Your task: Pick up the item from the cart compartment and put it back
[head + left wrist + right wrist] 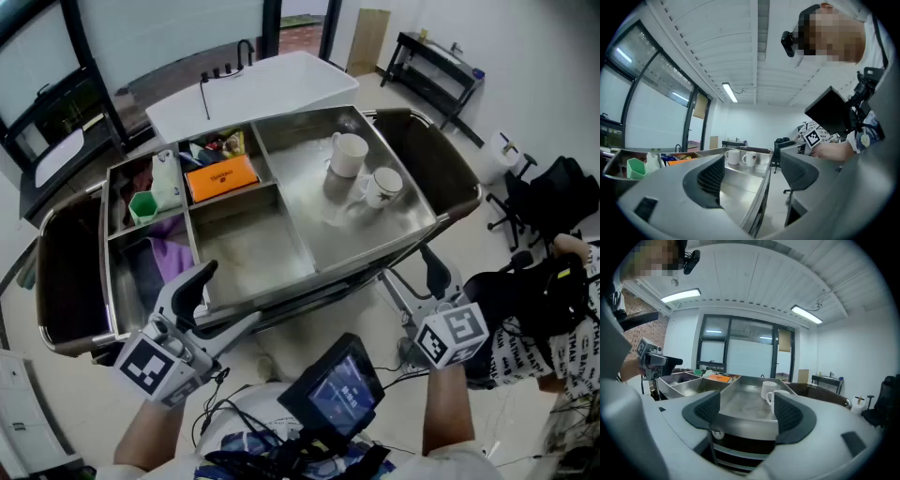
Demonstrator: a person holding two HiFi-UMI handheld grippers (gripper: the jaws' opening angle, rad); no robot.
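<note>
A steel cart (pixel 309 272) stands in front of me with several compartments. Two white mugs (pixel 349 154) (pixel 382 187) sit in its large right compartment. An orange box (pixel 221 178), a green cup (pixel 143 206) and a purple cloth (pixel 172 258) lie in the left compartments. My left gripper (pixel 225 300) hovers at the cart's near edge, open and empty; the mugs (pixel 732 156) show beyond its jaws (pixel 752 176). My right gripper (pixel 412 279) is off the cart's near right corner, open with nothing between its jaws (pixel 746 411), facing the mugs (pixel 768 390).
Dark bins hang at both ends of the cart (pixel 70 272) (pixel 431 155). A white counter (pixel 253 89) stands behind it. A black office chair (pixel 553 202) and a black bench (pixel 436 61) are on the right. A tablet (pixel 342 389) hangs at my chest.
</note>
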